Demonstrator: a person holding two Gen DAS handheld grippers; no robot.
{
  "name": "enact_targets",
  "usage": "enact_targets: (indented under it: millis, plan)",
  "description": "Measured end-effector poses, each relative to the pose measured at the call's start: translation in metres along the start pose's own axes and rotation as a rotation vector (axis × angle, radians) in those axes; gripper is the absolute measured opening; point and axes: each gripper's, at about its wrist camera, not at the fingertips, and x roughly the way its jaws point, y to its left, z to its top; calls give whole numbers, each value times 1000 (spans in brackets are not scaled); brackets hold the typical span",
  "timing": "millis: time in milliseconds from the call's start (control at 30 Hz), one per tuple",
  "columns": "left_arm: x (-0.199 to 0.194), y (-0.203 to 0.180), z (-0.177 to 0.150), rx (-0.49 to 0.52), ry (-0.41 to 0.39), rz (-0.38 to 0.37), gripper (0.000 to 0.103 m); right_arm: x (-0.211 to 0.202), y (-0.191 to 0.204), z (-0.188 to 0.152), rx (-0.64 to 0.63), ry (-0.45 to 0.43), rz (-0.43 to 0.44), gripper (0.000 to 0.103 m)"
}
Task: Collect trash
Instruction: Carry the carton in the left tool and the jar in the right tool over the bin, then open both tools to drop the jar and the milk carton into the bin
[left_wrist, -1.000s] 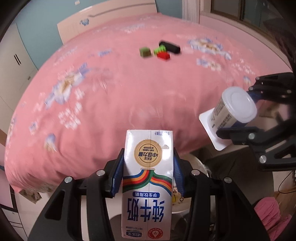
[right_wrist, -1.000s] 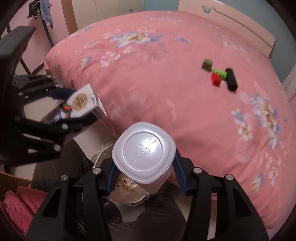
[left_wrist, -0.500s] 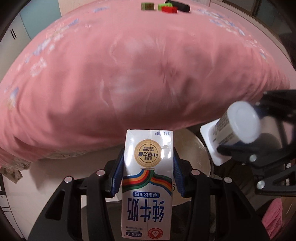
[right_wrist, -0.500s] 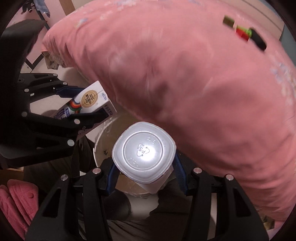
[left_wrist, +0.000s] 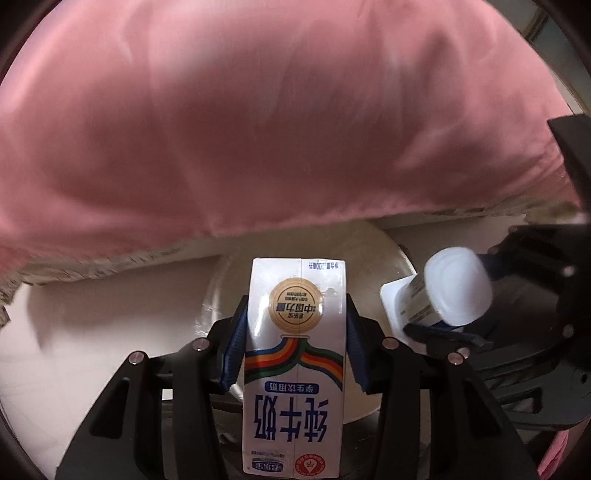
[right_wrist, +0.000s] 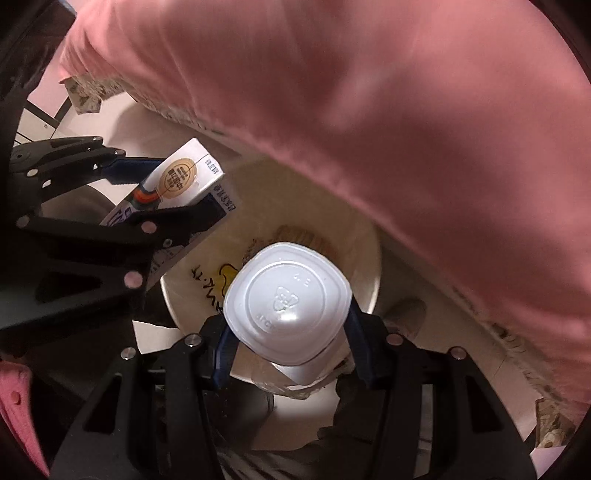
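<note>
My left gripper (left_wrist: 295, 332) is shut on a white milk carton (left_wrist: 293, 387) with blue Chinese print and a gold seal; it also shows in the right wrist view (right_wrist: 177, 192). My right gripper (right_wrist: 288, 347) is shut on a white plastic yogurt cup (right_wrist: 286, 302), bottom toward the camera; the cup also shows in the left wrist view (left_wrist: 450, 291). Both items hang over a round cream trash bin (right_wrist: 369, 266) on the floor, seen behind the carton in the left wrist view (left_wrist: 373, 254).
The pink bedspread (left_wrist: 277, 110) hangs over the bed's edge just above and behind the bin (right_wrist: 406, 110). Pale floor (left_wrist: 92, 314) lies to the left. Pink cloth (right_wrist: 18, 413) shows at the lower left.
Both grippers have dropped from above the bed down to the floor-level bin, still holding carton and cup. The toy blocks on the bed have left view.
</note>
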Motion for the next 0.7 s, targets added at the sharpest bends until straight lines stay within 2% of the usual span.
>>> enact_targets:
  millis: [167,467,700]
  plan:
    - [28,5,-4,-36,28,-46,49,28,-2,-2,16,44,12,53]
    - [64,18,-6,-124,71,-82,50,71,0,-9,20,100,28,53]
    - [94,26,-7,-172,110,-77,50,97,-1,-8,53,131,43,53]
